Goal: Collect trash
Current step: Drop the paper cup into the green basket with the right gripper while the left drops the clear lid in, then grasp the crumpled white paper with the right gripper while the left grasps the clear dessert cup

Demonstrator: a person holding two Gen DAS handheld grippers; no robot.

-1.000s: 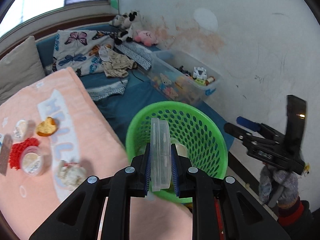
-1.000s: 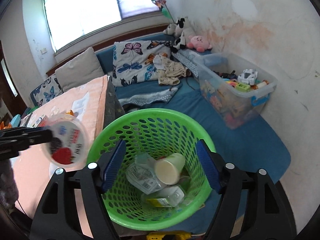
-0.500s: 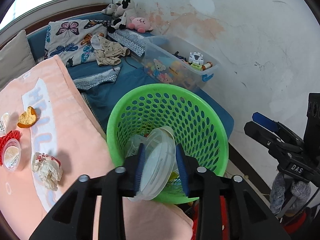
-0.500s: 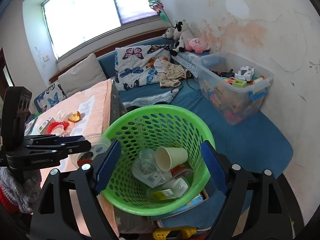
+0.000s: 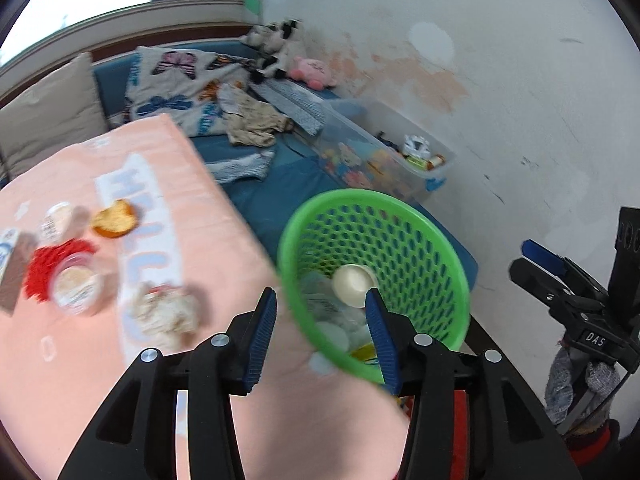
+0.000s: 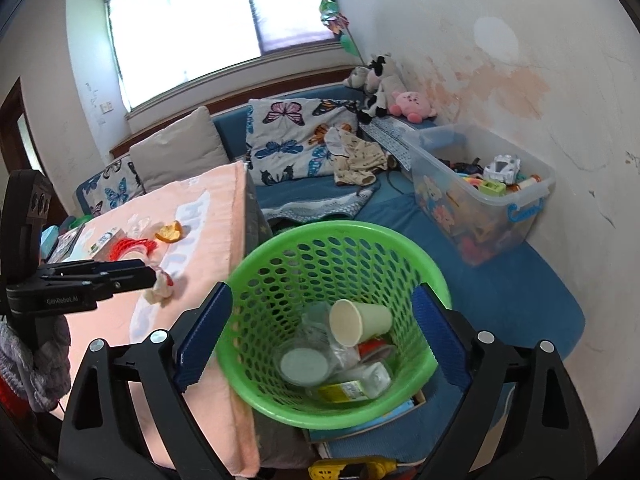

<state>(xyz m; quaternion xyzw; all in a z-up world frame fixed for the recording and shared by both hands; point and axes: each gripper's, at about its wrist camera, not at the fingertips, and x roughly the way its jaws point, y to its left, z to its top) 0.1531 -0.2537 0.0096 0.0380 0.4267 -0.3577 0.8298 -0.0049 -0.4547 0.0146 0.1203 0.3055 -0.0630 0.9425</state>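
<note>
left wrist view: left gripper (image 5: 320, 334) now wide open and empty; the clear tub (image 6: 304, 366) it held lies in the basket (image 6: 280, 248). right gripper (image 6: 320, 332) wide open, empty. tissue wad (image 5: 164, 314) left of basket likely next.

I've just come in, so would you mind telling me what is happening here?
A person is clearing trash from the pink-covered table into the green basket. Both hand-held grippers are open and empty: the left hand-held gripper is over the table edge beside the basket, and the right hand-held gripper straddles it. A paper cup and clear containers lie inside. A crumpled tissue and an orange peel remain on the table.
</note>
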